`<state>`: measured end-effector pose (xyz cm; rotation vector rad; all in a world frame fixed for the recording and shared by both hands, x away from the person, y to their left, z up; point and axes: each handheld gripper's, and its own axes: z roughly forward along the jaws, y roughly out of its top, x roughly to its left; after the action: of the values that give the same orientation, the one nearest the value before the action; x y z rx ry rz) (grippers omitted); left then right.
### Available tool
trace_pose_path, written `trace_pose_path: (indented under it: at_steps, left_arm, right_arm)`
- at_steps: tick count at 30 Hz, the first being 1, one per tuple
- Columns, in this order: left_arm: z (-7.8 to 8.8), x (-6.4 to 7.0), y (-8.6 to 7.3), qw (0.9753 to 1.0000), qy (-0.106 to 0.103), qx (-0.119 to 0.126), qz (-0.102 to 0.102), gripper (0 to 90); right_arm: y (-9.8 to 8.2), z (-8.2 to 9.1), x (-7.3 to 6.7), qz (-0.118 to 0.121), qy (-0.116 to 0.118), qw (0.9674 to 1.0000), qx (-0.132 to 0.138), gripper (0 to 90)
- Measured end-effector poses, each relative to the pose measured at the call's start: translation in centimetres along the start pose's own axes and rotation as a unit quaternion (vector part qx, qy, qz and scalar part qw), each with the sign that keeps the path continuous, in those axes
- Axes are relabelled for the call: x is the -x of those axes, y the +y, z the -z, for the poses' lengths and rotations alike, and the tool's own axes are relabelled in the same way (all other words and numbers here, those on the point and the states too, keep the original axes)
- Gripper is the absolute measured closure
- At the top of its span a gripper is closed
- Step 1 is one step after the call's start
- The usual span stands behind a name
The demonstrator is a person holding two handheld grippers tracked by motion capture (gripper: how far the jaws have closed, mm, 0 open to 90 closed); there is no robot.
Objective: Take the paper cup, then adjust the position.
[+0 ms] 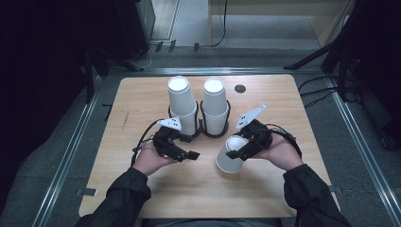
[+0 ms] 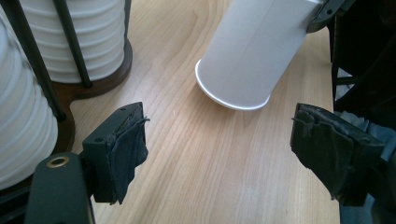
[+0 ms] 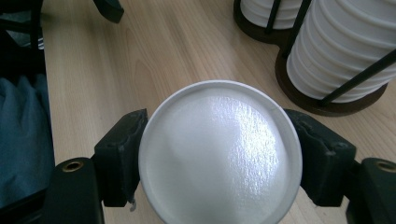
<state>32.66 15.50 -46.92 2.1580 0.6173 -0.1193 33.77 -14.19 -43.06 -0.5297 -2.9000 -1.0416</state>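
Wooden table (image 1: 142, 99): right tool (image 1: 242, 147) clamps a tilted white cup (image 1: 230, 154); left tool (image 1: 185, 147) gapes wide.

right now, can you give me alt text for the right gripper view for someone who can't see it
The right gripper holds an upside-down white paper cup between its two black jaws, flat base facing the camera. Beyond it on the light wooden table, stacks of white paper cups stand in a dark wire-and-wood holder.
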Motion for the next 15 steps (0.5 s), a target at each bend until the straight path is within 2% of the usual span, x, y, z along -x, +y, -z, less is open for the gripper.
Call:
trace_pose_path:
  at_steps: [4, 5, 8, 12, 15]
  left_arm:
    - [-0.2, 0.0, -0.1, 1.0000, -0.004, -0.003, -0.004, 18.4]
    - [-0.5, 0.1, -0.2, 0.9999, 0.002, -0.002, -0.012, 18.4]
    - [-0.9, 0.1, -0.3, 0.9998, 0.002, -0.011, -0.017, 18.4]
    - [-1.1, 0.0, -0.2, 0.9998, -0.008, -0.009, -0.013, 18.2]
    - [-1.2, 0.0, -0.2, 0.9998, -0.007, -0.007, -0.015, 16.4]
  right_arm:
    - [-0.1, 0.0, 0.0, -0.001, 0.000, 0.9999, 0.014, 26.6]
    - [-0.2, -0.1, 0.0, -0.005, 0.004, 0.9998, 0.021, 26.6]
    - [-0.4, -0.4, 0.1, -0.011, 0.009, 0.9997, 0.021, 26.6]
    - [-0.5, -0.9, 0.1, -0.008, 0.012, 0.9997, 0.018, 26.6]
    - [-0.4, -1.0, 0.1, -0.008, 0.019, 0.9995, 0.023, 26.6]
